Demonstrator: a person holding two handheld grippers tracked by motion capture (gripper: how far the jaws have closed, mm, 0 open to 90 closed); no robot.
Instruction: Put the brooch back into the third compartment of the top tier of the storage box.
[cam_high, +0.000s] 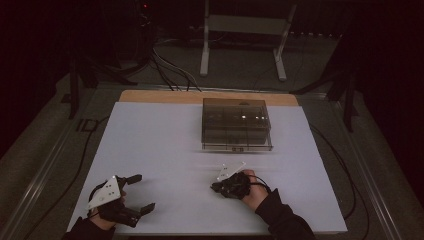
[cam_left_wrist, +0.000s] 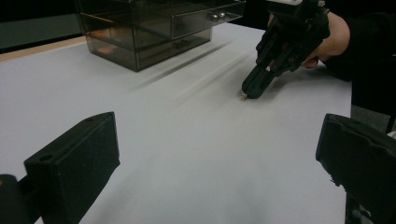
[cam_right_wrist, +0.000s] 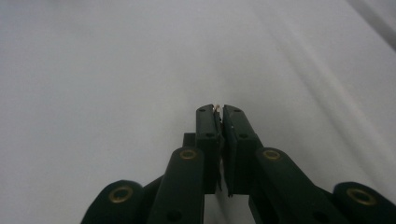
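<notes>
- Two black grippers rest near the front edge of the white table (cam_high: 160, 145), well apart from each other.
- Right gripper (cam_right_wrist: 218, 108), at centre-right, has its jaws closed on a tiny pale object (cam_right_wrist: 217, 108) pinched at its tips, which point down at the table surface; what the object is cannot be told.
- Left gripper (cam_high: 138, 194), at the near left, stands wide open with nothing between its jaws.
- Smoky transparent plastic drawer box (cam_high: 236, 124) sits at the far centre of the table, drawers shut.
</notes>
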